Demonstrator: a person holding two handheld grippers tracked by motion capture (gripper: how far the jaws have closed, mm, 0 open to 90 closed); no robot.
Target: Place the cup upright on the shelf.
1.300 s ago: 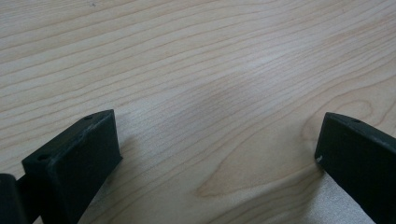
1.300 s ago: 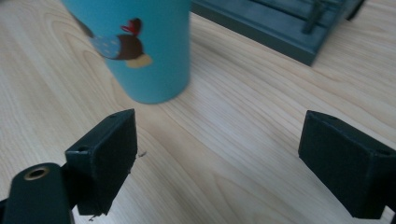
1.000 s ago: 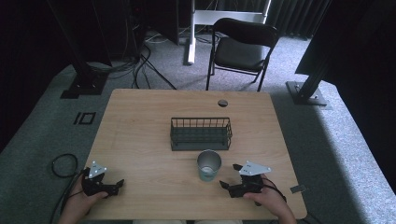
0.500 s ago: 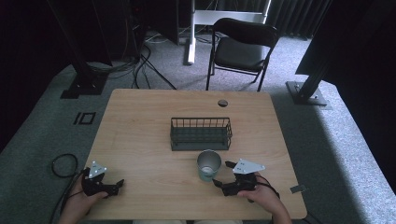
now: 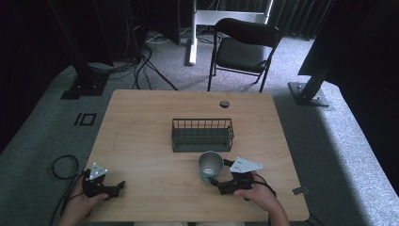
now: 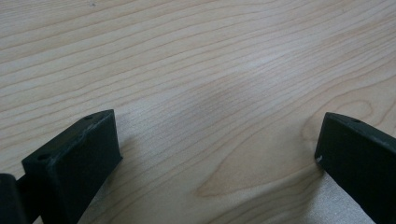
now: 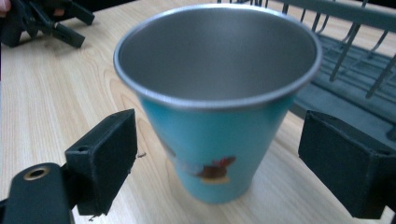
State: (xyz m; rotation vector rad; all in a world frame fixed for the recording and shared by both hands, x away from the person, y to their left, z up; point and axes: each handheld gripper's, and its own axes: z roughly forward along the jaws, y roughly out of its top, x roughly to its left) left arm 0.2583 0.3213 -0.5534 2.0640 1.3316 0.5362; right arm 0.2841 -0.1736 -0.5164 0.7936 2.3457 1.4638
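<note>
Your right gripper [image 7: 219, 163] has its jaws spread wide either side of the cup [image 7: 215, 102], neither pad touching yet; the cup stands upright on the table [image 5: 141, 141], just in front of the rack [image 5: 202, 134]. It tapers toward its base, so if you close low it may squirt upward or tip; push in further and you could shove it against the rack; close off-centre and one pad will likely knock it over. Your left gripper [image 5: 101, 184] rests wide and empty near the table's left corner, over bare wood.
</note>
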